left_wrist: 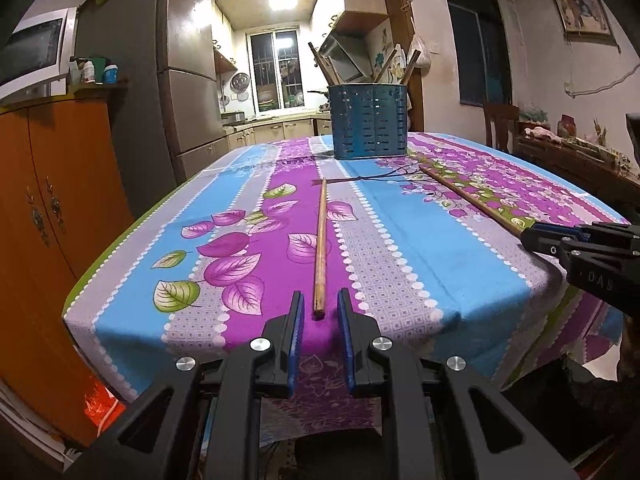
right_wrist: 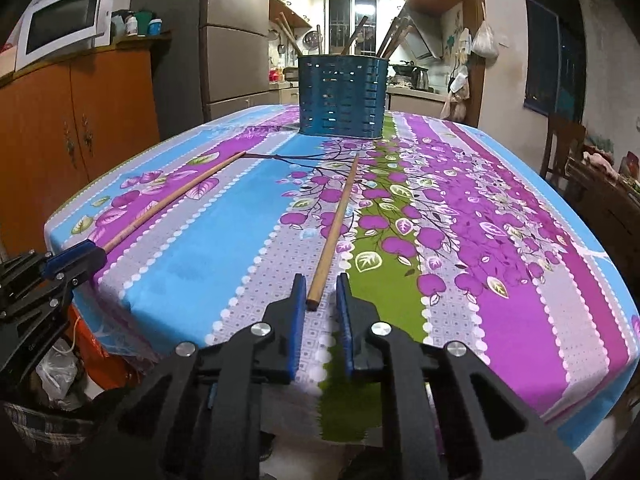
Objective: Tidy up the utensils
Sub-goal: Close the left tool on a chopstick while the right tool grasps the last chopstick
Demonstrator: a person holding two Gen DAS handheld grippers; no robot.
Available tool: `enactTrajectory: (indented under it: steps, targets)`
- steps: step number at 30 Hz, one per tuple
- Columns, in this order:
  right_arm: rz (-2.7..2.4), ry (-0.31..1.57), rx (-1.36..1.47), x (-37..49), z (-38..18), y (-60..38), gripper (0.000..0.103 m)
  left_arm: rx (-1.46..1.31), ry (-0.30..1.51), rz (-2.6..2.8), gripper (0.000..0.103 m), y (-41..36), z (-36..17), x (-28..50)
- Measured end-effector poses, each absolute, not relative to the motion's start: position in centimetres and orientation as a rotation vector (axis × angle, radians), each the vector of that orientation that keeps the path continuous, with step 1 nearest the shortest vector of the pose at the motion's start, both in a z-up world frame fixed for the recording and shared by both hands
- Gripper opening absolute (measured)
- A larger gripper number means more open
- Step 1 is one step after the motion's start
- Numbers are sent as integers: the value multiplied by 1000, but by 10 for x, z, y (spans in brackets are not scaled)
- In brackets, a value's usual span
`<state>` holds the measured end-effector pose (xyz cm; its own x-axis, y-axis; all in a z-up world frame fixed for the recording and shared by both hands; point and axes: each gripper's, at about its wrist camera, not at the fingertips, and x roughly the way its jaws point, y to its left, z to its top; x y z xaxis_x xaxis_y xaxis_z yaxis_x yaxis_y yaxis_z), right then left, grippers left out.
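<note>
Two long, thin wooden chopsticks (left_wrist: 320,246) (right_wrist: 333,232) are laid flat in front of the blue holder (left_wrist: 370,121). One end is framed by each unclenched gripper (left_wrist: 318,308) (right_wrist: 318,294), untouched.

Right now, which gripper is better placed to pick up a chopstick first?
Neither clearly: left gripper brackets the left chopstick; right gripper brackets the right chopstick. Both jaws stand open.
</note>
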<state>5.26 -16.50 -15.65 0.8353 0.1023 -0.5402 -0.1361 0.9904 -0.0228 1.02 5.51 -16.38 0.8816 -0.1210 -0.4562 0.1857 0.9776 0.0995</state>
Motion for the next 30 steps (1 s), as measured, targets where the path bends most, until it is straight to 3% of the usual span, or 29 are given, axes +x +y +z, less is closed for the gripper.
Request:
enactTrajectory:
  steps: [8,13,30]
  targets:
    - [128,567,-60,53,-156,-164,7,146,452,-168,18,56,-164,12]
    - [133,563,-62,51,-156,-163,6,137,452,-197,8,56,-164,11]
    - [123,417,-81,24,-116,-180,5,146,386,-204,7,63,-138,-5]
